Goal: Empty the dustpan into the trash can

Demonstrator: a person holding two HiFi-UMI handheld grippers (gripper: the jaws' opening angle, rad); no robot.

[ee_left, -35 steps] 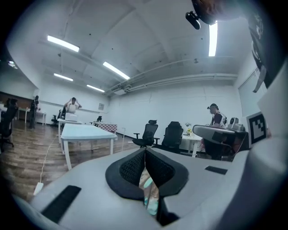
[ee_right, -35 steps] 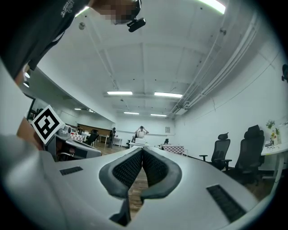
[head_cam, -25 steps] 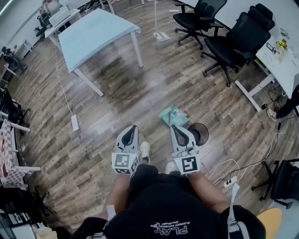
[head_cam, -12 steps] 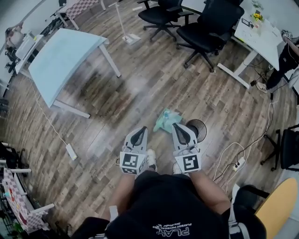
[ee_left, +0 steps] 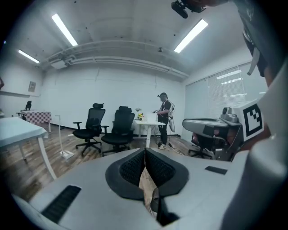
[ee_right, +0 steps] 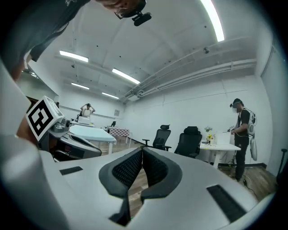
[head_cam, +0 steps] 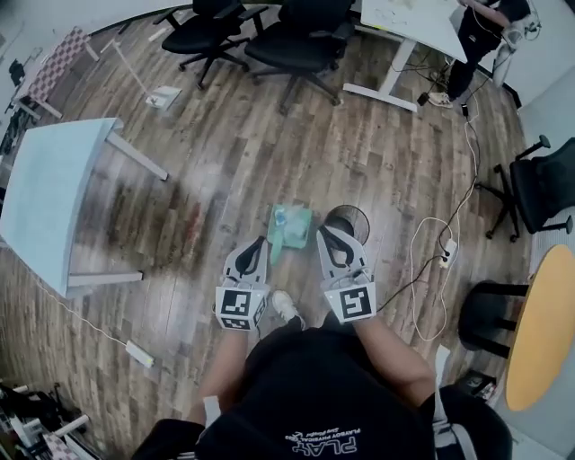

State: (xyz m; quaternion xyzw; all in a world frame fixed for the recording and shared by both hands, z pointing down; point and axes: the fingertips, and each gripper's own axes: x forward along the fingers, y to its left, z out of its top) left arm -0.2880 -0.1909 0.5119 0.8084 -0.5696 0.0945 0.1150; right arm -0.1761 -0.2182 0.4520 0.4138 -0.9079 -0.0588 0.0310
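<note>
A teal dustpan with pale litter in it lies on the wood floor. Just to its right stands a round black trash can. In the head view my left gripper is shut and empty, its tip just short of the dustpan's near left corner. The right gripper is also shut and empty, its tip between the dustpan and the can. From the left gripper and the right gripper views, both point roughly level across the room, and neither dustpan nor can shows.
A light blue table stands at the left. Black office chairs and a white desk are at the far side, where a person stands. A cable with a power strip lies right of the can. A round wooden table is at the right.
The view has swung round, so the blue table slid to the left. The dustpan and can now sit right in front of both gripper tips. Both grippers stayed shut.
</note>
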